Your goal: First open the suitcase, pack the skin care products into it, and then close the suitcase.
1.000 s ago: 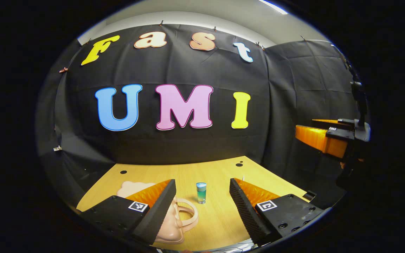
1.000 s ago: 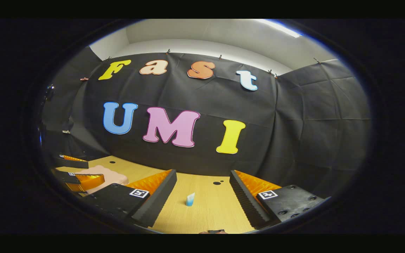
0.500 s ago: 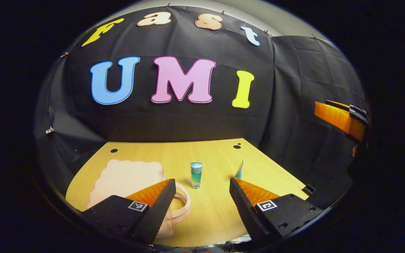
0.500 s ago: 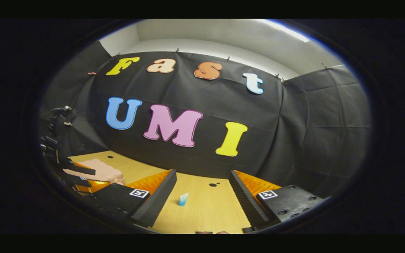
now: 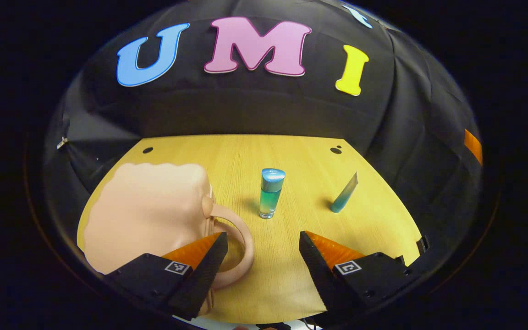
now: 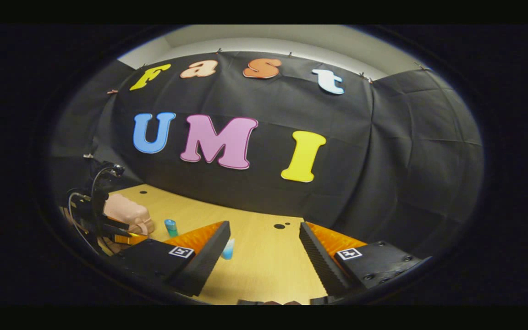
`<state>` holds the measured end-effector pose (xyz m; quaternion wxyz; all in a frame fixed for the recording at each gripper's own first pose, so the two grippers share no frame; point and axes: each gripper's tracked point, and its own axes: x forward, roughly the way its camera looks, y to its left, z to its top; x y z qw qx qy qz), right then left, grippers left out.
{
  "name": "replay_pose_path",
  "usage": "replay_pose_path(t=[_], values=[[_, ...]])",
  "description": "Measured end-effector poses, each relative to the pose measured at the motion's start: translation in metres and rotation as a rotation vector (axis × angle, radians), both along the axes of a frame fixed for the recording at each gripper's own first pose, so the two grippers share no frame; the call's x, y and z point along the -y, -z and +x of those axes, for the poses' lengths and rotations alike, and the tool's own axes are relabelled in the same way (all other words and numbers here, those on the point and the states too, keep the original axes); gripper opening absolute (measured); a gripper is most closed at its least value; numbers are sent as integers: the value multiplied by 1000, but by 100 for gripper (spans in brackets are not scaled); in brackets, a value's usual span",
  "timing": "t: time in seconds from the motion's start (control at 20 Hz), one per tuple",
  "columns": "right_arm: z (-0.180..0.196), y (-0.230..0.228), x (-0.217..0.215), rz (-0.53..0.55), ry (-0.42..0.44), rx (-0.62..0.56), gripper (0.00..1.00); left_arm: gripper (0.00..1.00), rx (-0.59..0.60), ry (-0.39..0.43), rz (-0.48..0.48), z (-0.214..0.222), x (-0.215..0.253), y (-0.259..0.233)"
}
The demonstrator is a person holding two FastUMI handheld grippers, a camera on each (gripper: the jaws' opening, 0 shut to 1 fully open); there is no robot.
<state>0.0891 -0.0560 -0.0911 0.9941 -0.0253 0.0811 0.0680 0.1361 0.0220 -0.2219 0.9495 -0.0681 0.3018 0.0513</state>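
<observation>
a wooden table [image 5: 291, 151] carries a closed pink suitcase [image 5: 149, 206], a standing bottle [image 5: 270, 192] and a tube [image 5: 344, 193].

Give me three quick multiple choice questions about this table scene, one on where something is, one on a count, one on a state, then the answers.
1. Where does the bottle stand?
A. Between suitcase and tube
B. On the suitcase
C. Behind the tube

2. How many skin care products are on the table?
A. One
B. Two
C. Four

3. What state is the suitcase in?
A. Closed
B. Wide open
C. Standing on end

Answers: 1 A, the left gripper view shows it on bare wood between them. 2 B, just the bottle and the tube. 3 A, it lies flat with the lid down.
</observation>
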Motion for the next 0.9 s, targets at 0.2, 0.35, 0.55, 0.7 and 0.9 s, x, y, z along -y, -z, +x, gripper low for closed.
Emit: replay_pose_path(t=[0.2,0.35,0.55,0.7,0.9], values=[[23,29,8,31,-43,-53,96,91,-92,-52,-3,18,-1,33],[37,42,12,59,-57,-81,96,85,-120,-92,-36,24,-4,43],[48,51,16,77,-66,-98,96,82,-158,-74,-48,26,-4,53],[49,60,17,93,-65,-119,96,48,-182,-66,-31,22,-18,56],[49,65,20,112,-50,-137,92,16,-199,-9,-12,21,-14,48]])
